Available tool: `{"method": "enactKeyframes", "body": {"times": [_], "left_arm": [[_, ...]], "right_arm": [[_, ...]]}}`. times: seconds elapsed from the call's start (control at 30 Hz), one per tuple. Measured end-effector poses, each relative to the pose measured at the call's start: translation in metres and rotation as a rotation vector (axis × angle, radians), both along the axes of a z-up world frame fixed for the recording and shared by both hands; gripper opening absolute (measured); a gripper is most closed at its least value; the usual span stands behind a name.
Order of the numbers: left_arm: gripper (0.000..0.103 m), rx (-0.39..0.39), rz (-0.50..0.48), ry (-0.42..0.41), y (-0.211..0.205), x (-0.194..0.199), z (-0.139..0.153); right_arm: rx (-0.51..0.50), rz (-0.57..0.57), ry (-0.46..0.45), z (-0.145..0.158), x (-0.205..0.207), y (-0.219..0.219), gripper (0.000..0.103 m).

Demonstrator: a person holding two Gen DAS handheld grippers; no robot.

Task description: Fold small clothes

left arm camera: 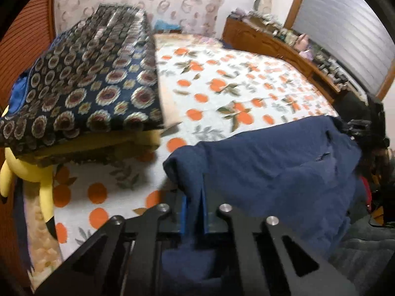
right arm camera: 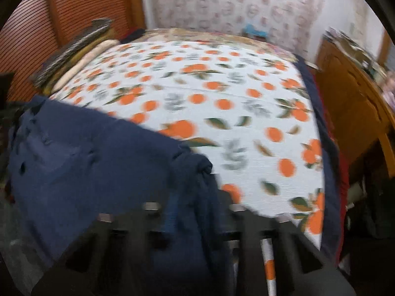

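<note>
A navy blue garment (left arm camera: pixel 271 167) lies spread over the near edge of a bed covered by an orange-print sheet (left arm camera: pixel 234 86). My left gripper (left arm camera: pixel 195 212) is shut on the garment's left corner, and the cloth is pinched between its blue fingers (left arm camera: pixel 185 217). In the right wrist view the same navy garment (right arm camera: pixel 86 162) stretches off to the left. My right gripper (right arm camera: pixel 195 209) is shut on its bunched right corner, which hides the fingertips. The other gripper shows dimly at the garment's far end in each view.
A folded dark floral blanket stack (left arm camera: pixel 93 86) sits on the bed's left side, above a yellow plush toy (left arm camera: pixel 37 172). A cluttered wooden shelf (left arm camera: pixel 271 42) runs along the far right. A wooden cabinet (right arm camera: pixel 345 98) stands to the bed's right and a slatted door (right arm camera: pixel 74 7) behind.
</note>
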State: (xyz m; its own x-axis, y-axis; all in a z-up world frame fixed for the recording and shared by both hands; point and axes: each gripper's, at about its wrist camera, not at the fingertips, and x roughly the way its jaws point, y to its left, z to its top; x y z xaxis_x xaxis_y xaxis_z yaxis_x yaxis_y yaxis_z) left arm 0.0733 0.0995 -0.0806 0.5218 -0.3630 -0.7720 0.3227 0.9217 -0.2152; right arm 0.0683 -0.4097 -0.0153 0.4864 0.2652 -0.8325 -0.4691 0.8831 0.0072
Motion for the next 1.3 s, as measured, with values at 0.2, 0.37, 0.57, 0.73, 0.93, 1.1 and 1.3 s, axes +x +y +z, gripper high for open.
{"method": "enactKeyframes", "body": {"times": [0.2,0.37,0.57,0.73,0.93,1.1,1.3], "left_arm": [[0.004,-0.109,0.013,-0.170,0.000,-0.035,0.066],[0.004,-0.133,-0.008,-0.369,-0.011,-0.069,0.143],[0.004,-0.160,0.006,-0.556,0.006,-0.081,0.223],[0.004,-0.165,0.025,-0.660,0.016,-0.069,0.270],[0.005,-0.082,0.094,-0.633,0.009,0.029,0.270],[0.007,0.033,0.095,-0.419,-0.012,0.132,0.197],[0.021,0.114,0.034,-0.260,-0.033,0.142,0.113]], "right_arm": [[0.064,0.014,-0.136,0.048,-0.036,0.004,0.008],[0.074,0.048,-0.276,0.122,-0.071,-0.004,0.008],[0.071,0.050,-0.474,0.216,-0.106,-0.014,0.007],[0.087,0.049,-0.617,0.285,-0.113,-0.023,0.007],[0.043,-0.012,-0.629,0.302,-0.027,-0.016,0.008],[-0.095,-0.175,-0.520,0.235,0.107,-0.008,0.032],[-0.157,-0.268,-0.281,0.125,0.176,-0.028,0.034]]}}
